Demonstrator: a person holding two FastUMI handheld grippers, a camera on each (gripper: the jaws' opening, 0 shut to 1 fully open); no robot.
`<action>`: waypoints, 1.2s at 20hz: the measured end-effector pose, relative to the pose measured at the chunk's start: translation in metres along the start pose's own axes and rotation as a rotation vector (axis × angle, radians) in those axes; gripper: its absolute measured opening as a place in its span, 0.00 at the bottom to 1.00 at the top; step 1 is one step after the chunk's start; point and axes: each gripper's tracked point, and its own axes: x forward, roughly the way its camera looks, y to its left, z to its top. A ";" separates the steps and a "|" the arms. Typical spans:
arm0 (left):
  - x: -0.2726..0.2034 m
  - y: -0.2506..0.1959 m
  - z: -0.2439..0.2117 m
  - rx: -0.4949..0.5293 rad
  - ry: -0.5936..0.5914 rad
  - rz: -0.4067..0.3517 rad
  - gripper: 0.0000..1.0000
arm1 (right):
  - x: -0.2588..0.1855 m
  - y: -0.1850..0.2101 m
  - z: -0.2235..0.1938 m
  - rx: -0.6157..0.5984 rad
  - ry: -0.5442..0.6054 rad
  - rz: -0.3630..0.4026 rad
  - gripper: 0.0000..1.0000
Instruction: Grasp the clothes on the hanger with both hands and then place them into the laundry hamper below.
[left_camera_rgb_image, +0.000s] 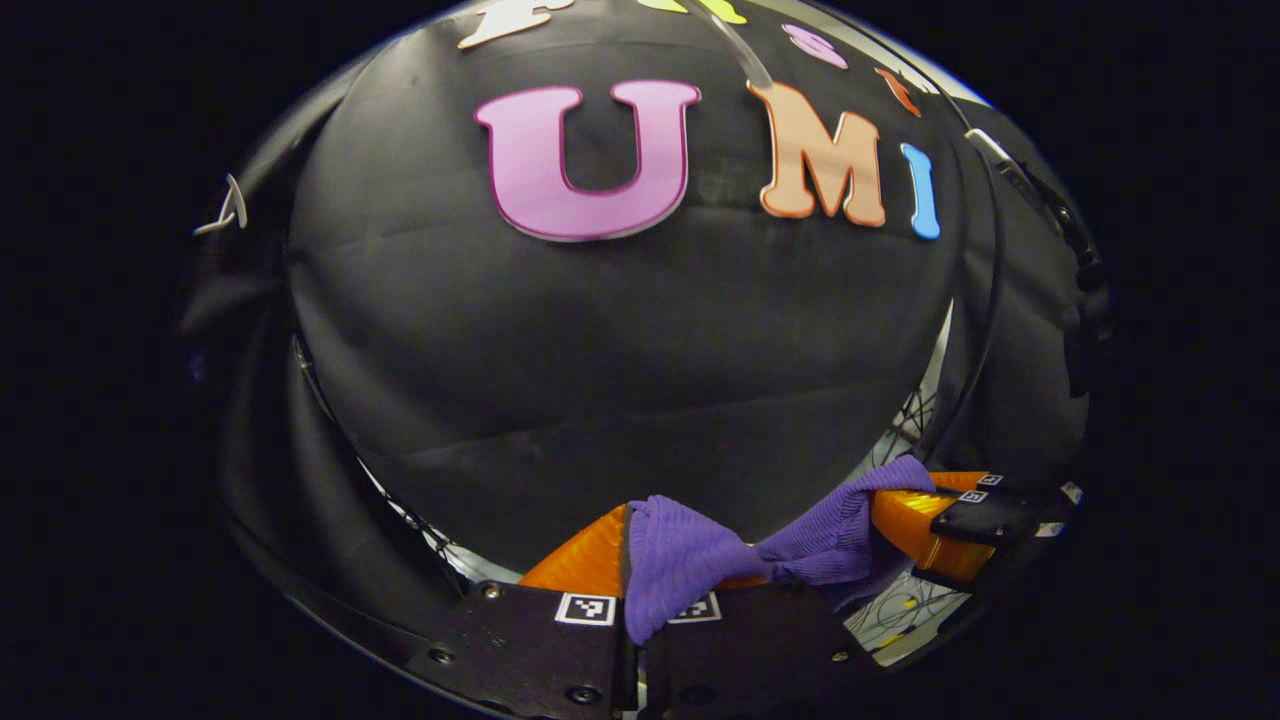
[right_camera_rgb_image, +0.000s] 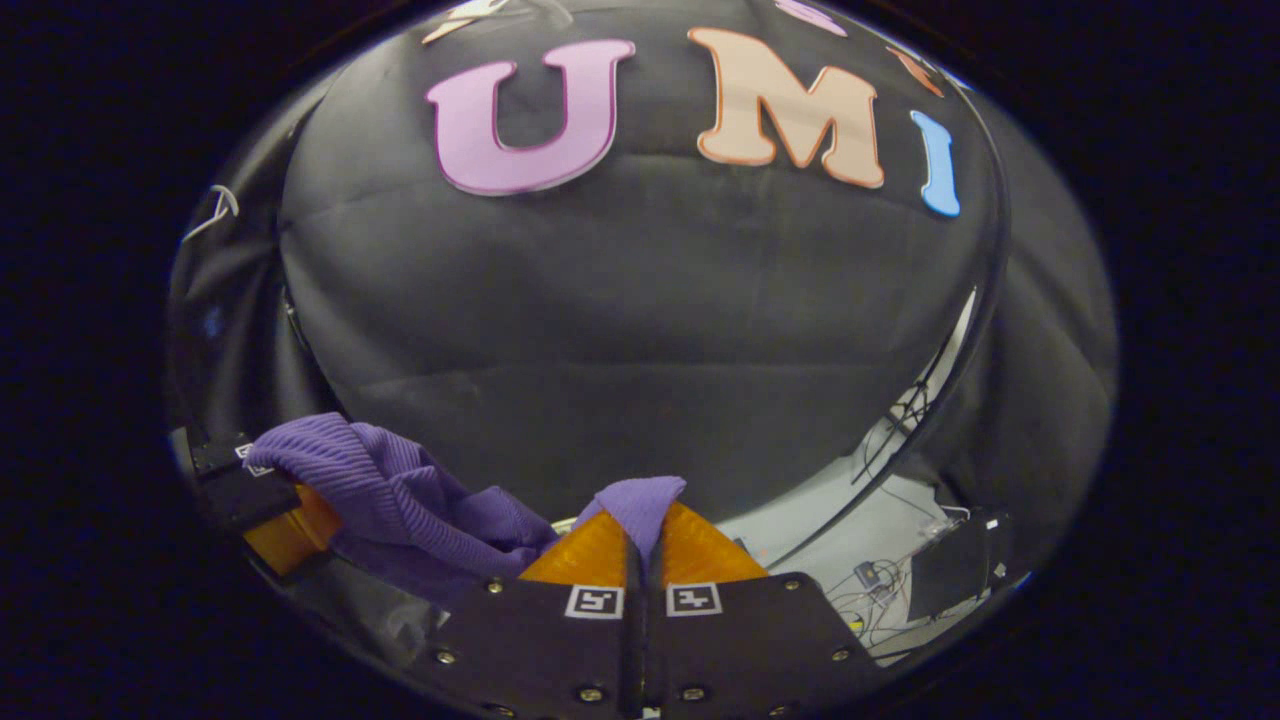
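A purple ribbed knit garment (left_camera_rgb_image: 690, 560) is pinched between the orange fingers of my left gripper (left_camera_rgb_image: 632, 560), which is shut on it. The cloth stretches rightward to my right gripper (left_camera_rgb_image: 930, 525), seen farther off at the lower right. In the right gripper view, a fold of the same purple garment (right_camera_rgb_image: 640, 515) sticks up between the fingers of my right gripper (right_camera_rgb_image: 636, 555), shut on it. From there the knit (right_camera_rgb_image: 400, 495) runs left to my left gripper (right_camera_rgb_image: 275, 520) at the lower left. The hamper and hanger are hidden from both views.
The booth's black cloth wall (left_camera_rgb_image: 620, 350) stands close ahead. A black curved pole (right_camera_rgb_image: 985, 300) runs down the right side. Beyond it lies pale floor with cables and a dark box (right_camera_rgb_image: 950, 570). A white hook (left_camera_rgb_image: 228, 210) hangs at the upper left.
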 end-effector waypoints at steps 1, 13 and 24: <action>0.007 -0.002 -0.013 0.005 0.022 -0.012 0.05 | 0.008 -0.001 -0.011 0.001 0.011 -0.002 0.01; 0.060 -0.023 -0.177 0.066 0.288 -0.110 0.11 | 0.087 -0.008 -0.158 -0.115 0.214 0.015 0.17; 0.007 0.004 -0.137 -0.048 0.325 -0.032 0.97 | 0.014 -0.016 -0.097 -0.161 0.162 -0.022 0.98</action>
